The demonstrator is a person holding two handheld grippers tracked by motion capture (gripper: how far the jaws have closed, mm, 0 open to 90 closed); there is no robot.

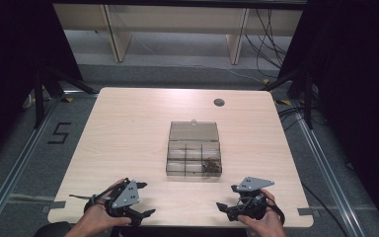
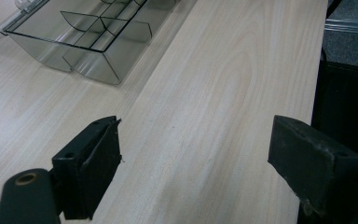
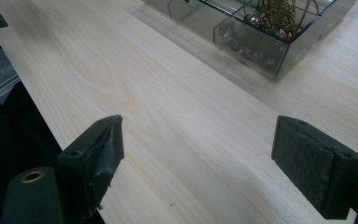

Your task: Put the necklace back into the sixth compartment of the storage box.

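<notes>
A clear smoky plastic compartment box [image 1: 194, 157] stands open at the middle of the table, its lid [image 1: 194, 131] laid back flat. A tangle of brown wiry bits [image 1: 210, 166] lies in its near right compartment, seen close as the tangle [image 3: 275, 11] in the right gripper view. The box's empty compartments [image 2: 93, 32] show in the left gripper view. My left gripper [image 1: 147, 199] rests open near the front left edge, with nothing between its pads [image 2: 100, 158]. My right gripper [image 1: 223, 208] rests open near the front right, pads [image 3: 303, 158] wide apart over bare wood.
The light wooden table [image 1: 128, 138] has a round cable hole [image 1: 219, 102] near its far right. Its front edge lies just under both hands. Black stands and cables sit on the floor at both sides, and wooden furniture legs [image 1: 117, 34] beyond.
</notes>
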